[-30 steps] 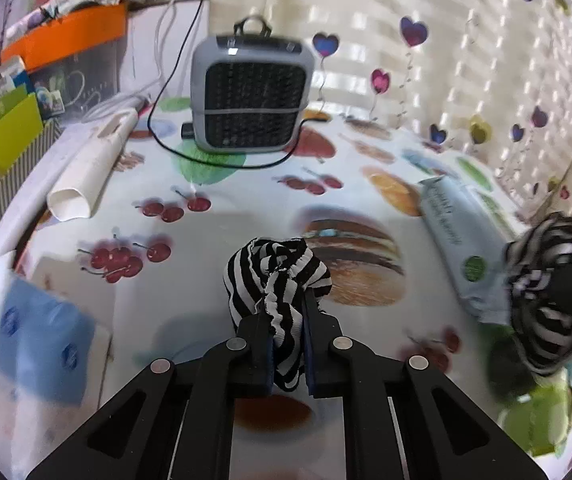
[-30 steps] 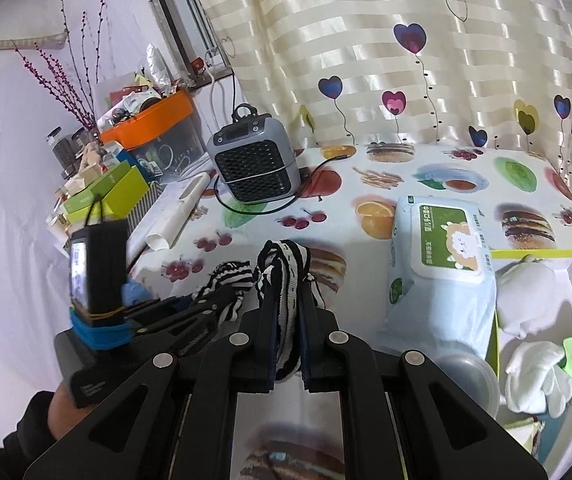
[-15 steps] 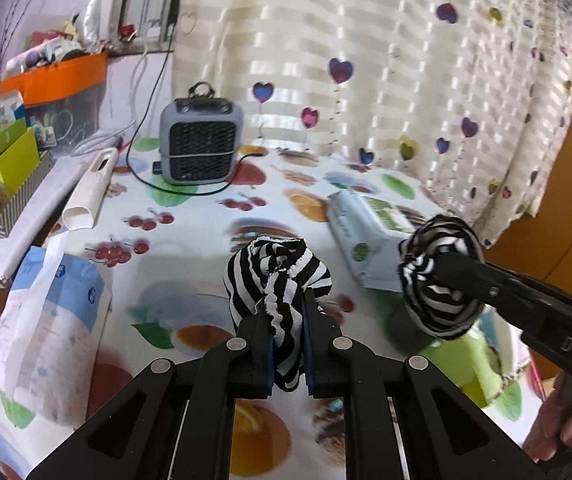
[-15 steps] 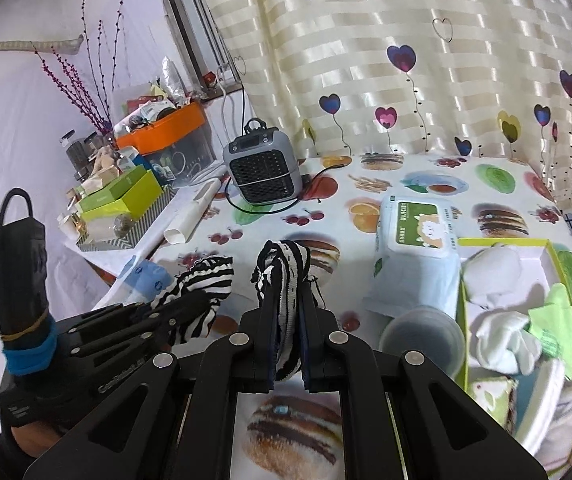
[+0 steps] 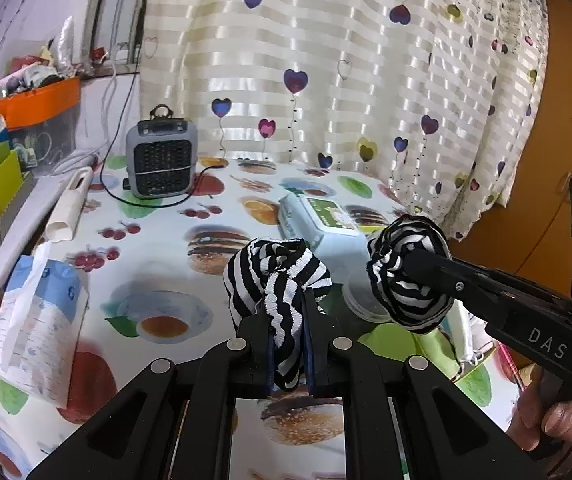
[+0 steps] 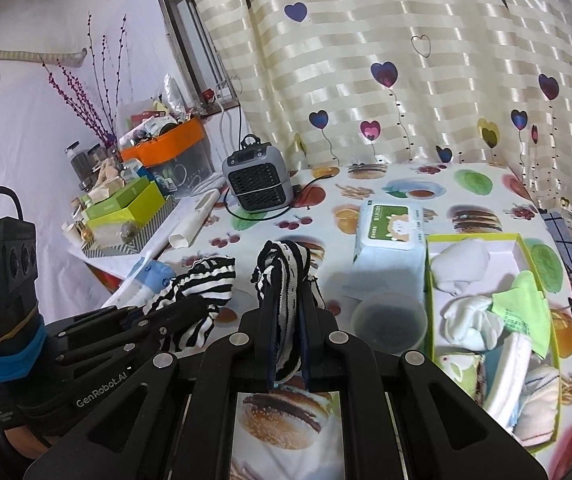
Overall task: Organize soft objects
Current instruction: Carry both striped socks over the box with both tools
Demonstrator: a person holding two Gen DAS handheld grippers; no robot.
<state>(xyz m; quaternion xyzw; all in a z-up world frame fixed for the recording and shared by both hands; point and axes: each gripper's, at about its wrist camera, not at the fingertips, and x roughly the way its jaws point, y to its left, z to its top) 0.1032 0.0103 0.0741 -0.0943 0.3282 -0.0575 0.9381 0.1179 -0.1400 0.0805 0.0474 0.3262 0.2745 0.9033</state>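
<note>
The table (image 6: 426,196) under its fruit-and-burger cloth is wide, and I place everything by the green-rimmed box (image 6: 526,248) at its right side, which already holds white socks and a green cloth. That box is, I judge, where soft things go, so the step in hand is carrying my 2 striped pieces over to it.

Left of the box lies the wipes pack (image 6: 388,226), and in front of that, just beside the box's near-left wall, stands a clear round tub (image 6: 390,320). Well to the left of the box, at the back, sits the grey heater (image 6: 258,178) with its black cable trailing on the cloth.

My left gripper (image 5: 288,320) is clamped on a bunched striped sock (image 5: 278,276), held in the air above the cloth, left of the box. My right gripper (image 6: 288,320) is likewise pinched tight on the second striped sock (image 6: 284,276), nearer the box but not over it.

To do this well, I would keep both pinches firm, bring the right one over the bare patch at the box's far end, clear of the tub, then lower before letting go. The sock is limp and dangles below my pads (image 6: 274,320), so it could snag the box wall. I would do 1 at a time.
</note>
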